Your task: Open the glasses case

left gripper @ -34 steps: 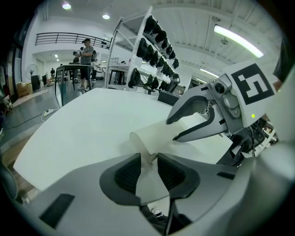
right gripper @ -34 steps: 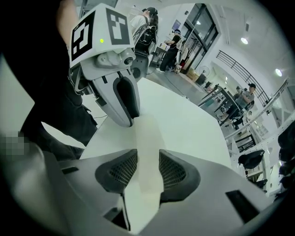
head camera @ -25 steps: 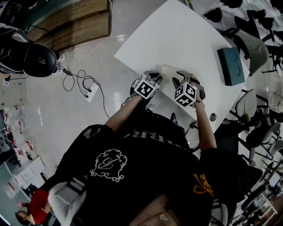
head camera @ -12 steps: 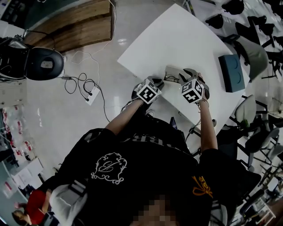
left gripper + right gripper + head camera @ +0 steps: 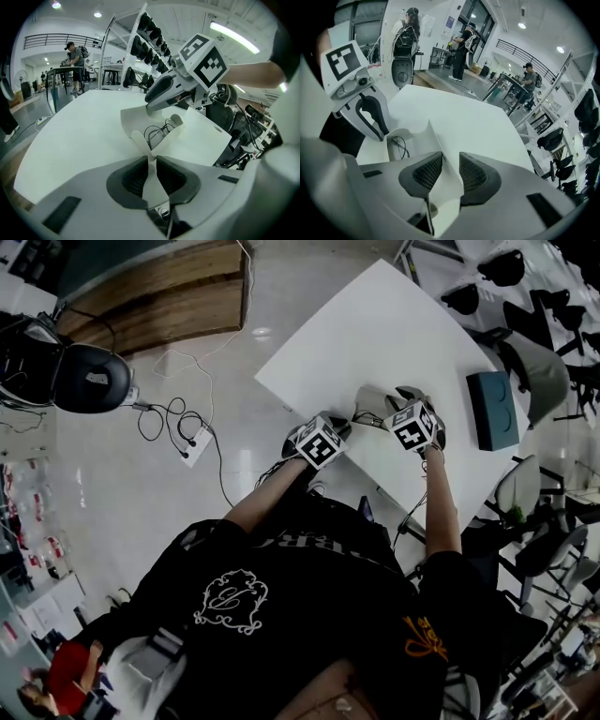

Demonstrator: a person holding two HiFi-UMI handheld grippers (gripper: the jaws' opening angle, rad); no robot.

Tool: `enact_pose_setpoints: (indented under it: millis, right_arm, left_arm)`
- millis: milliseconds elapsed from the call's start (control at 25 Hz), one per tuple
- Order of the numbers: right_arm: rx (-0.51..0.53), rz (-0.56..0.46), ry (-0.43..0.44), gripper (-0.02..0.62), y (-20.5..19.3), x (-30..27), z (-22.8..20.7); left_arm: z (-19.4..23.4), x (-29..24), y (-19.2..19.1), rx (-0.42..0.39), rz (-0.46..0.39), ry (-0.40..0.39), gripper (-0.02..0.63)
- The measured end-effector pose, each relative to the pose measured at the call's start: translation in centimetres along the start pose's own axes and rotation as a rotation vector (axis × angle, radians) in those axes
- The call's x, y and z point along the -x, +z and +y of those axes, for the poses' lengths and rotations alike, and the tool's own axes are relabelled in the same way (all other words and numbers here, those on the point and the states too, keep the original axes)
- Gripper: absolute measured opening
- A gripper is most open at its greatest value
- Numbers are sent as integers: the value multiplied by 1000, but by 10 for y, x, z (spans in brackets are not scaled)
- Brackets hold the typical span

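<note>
Two things have changed within the last second. In the head view the right claw has drawn away across the surface from the left claw, which has stayed where it was. A second ago the two sat side by side over the case. The right claw's jaws have also just been closing, and its own view shows them narrow, pinching the white lid. The left claw is nipped tight on a thin flap at the case's near edge, anchoring the case on the surface between the two claws. With the lid pulled up and back, the case gapes, and dark-wired glasses show inside. By my judgement the opening is nearly done, and the lid only needs folding fully back.
</note>
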State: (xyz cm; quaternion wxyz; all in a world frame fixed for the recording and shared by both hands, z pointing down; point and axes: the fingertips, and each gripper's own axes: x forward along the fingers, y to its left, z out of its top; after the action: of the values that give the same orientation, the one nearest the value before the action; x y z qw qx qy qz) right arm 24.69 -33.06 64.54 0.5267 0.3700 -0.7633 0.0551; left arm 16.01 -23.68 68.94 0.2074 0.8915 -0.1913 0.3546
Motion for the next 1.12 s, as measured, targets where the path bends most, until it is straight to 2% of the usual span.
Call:
enact_pose_setpoints:
  millis: [280, 520, 800, 1000, 1120]
  right_arm:
    - [-111, -17, 16, 126, -1, 0, -1]
    - [-163, -73, -3, 132, 3, 24, 1]
    - [-359, -220, -26, 130, 10, 70, 11]
    - [-557, -369, -35, 99, 4, 108, 21]
    - [-645, -445, -28, 95, -1, 134, 32]
  left_arm:
    - [1, 1, 0, -8, 3, 3, 67]
    - [0, 1, 0, 32, -1, 10, 67]
    - [-4, 14, 1, 28, -17, 27, 67]
    - [-11, 40, 18, 70, -113, 52, 67]
    - [-20, 58, 28, 61, -164, 74, 67]
